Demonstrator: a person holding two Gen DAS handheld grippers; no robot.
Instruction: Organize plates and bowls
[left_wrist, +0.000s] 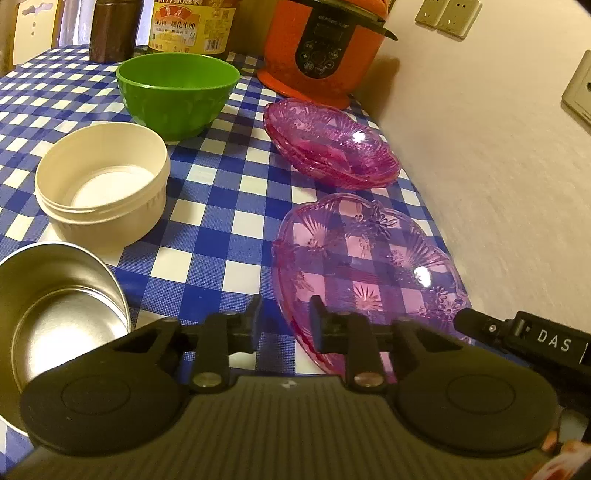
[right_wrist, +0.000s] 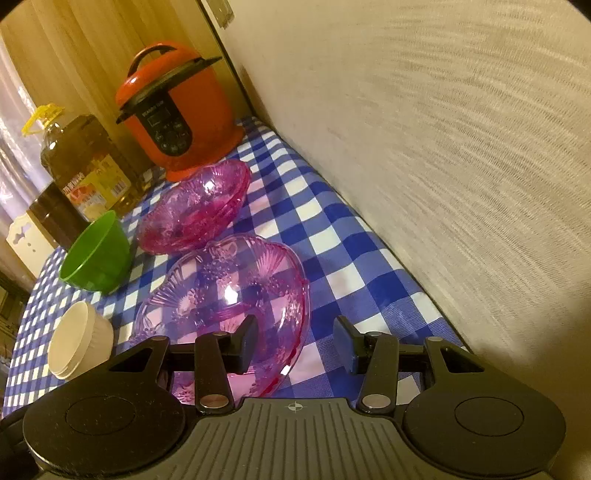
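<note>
Now the left hand-held gripper (left_wrist: 283, 316) stood narrowly open around the near rim of the pink plate (left_wrist: 365, 266), not pressing it; the right hand-held gripper (right_wrist: 297, 338) stood half open around its other rim.

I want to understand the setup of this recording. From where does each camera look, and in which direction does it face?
Left wrist: sits on the left gripper, looking forward and down over the checked blue-and-white tablecloth at the near pink transparent glass plate; the right gripper's tip enters at right.
Right wrist: sits on the right gripper, facing along the wall at the same plate.
Shared: green plastic bowl, orange rice cooker.
</note>
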